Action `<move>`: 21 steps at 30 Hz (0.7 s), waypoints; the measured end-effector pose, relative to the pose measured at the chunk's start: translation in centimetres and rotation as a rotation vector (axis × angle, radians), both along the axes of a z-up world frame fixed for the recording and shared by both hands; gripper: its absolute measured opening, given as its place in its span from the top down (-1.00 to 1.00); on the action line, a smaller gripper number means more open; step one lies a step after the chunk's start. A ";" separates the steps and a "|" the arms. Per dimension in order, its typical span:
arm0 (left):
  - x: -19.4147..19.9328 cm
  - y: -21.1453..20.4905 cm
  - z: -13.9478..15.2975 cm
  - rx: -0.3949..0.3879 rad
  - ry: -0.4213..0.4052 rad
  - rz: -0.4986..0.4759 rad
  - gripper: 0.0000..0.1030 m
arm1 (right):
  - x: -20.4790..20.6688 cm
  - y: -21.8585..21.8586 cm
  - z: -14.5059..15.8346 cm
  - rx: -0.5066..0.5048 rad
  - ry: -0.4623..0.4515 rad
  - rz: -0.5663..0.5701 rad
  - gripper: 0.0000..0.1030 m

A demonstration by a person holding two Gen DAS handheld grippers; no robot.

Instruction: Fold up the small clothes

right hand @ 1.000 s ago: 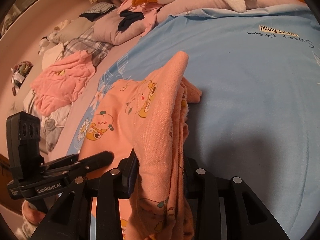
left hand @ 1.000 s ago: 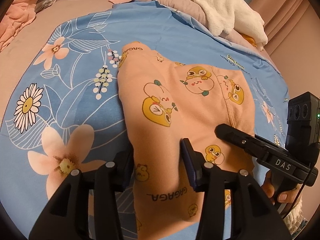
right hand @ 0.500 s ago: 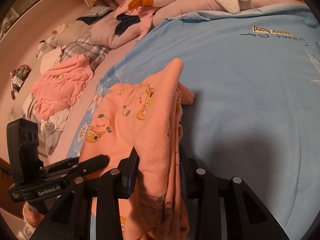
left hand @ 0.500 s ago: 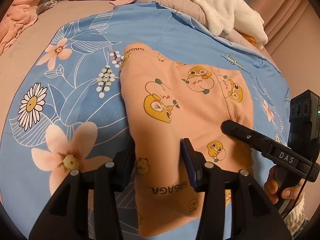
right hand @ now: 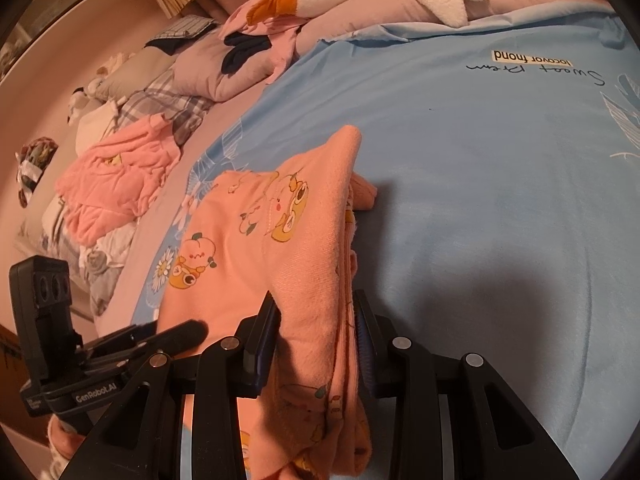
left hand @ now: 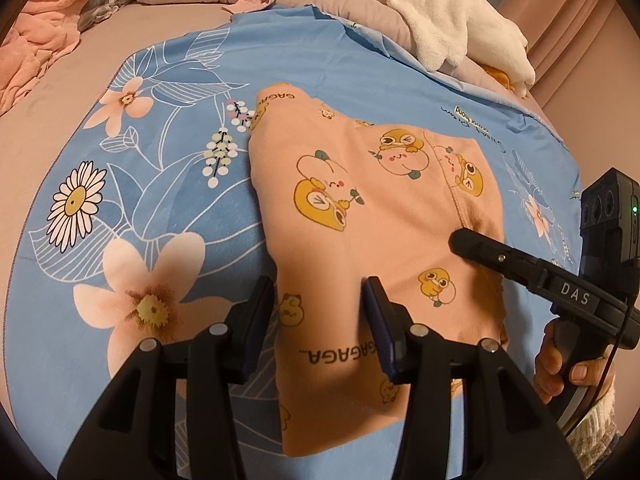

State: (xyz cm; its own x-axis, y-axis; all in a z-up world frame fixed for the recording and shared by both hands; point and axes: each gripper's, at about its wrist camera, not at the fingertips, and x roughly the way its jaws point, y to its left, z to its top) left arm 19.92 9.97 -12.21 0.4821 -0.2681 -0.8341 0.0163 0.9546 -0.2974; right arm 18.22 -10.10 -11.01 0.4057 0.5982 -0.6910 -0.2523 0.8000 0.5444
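Right gripper (right hand: 316, 340) pinches the peach garment (right hand: 280, 248) (folded edge) above the blue sheet (right hand: 480, 160).

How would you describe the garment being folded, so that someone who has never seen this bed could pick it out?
Find the blue floral sheet covering the bed. The peach garment lies across its middle, one side gathered in the right gripper. Unlike the crumpled pink clothes beside the sheet, it carries yellow cartoon animals and "GAGAGA" lettering.
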 end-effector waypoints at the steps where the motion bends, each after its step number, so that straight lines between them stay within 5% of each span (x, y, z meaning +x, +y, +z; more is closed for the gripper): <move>1: -0.1 0.0 0.0 0.001 0.000 0.001 0.08 | 0.0 0.0 0.0 -0.001 0.000 -0.001 0.34; 16: -0.9 0.1 0.0 0.011 0.001 0.010 0.00 | 0.0 -0.5 -0.1 0.003 0.015 -0.014 0.27; 21: -1.1 0.3 0.0 0.022 0.002 0.025 -0.17 | -0.1 -0.7 0.1 -0.003 0.016 -0.024 0.27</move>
State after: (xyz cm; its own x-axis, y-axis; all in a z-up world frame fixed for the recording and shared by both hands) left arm 18.87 10.32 -12.17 0.4864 -0.2375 -0.8408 -0.0079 0.9611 -0.2761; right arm 18.17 -10.79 -10.90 0.4088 0.5864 -0.6993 -0.2237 0.8073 0.5461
